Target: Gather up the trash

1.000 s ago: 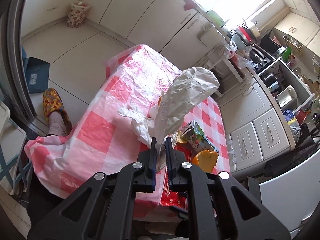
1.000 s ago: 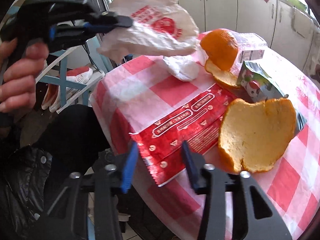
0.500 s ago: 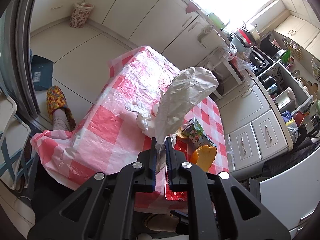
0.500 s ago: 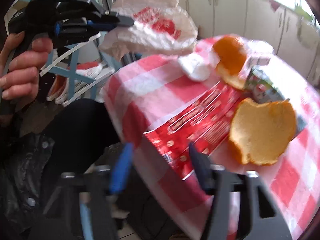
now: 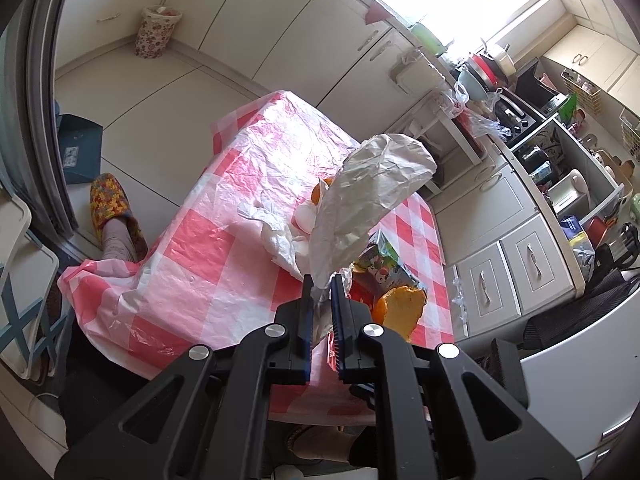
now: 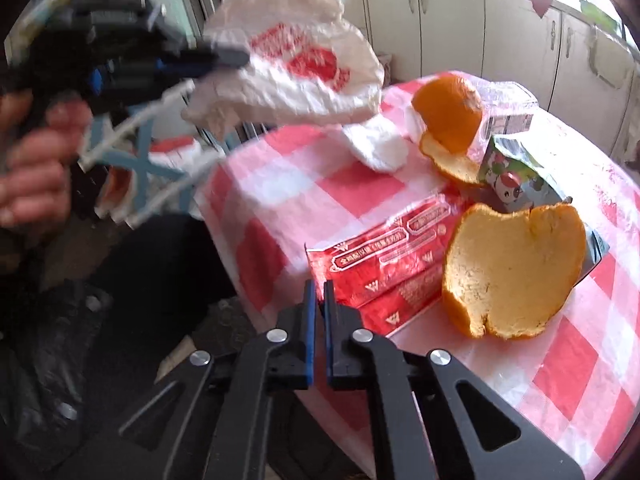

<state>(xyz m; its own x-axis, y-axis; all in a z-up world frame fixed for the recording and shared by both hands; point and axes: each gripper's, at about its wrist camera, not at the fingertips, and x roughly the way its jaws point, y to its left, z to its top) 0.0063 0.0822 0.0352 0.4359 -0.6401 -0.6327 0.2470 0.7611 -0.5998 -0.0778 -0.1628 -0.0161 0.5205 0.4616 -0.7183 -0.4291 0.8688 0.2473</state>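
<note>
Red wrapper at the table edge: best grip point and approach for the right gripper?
Take the red wrapper by its near corner, which reaches the table edge and looks slightly lifted. Come in low from the person's side, one finger under, one over. It lies flat, so a top-down pinch would likely slip. The big orange peel covers its right end.

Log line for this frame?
left tool: shut on plastic bag | right tool: just closed at red wrapper corner, grip unclear

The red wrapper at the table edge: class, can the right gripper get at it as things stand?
Probably yes. The red wrapper lies uncovered just ahead of the right gripper, nothing between them, but the jaws are shut and must open first.
</note>
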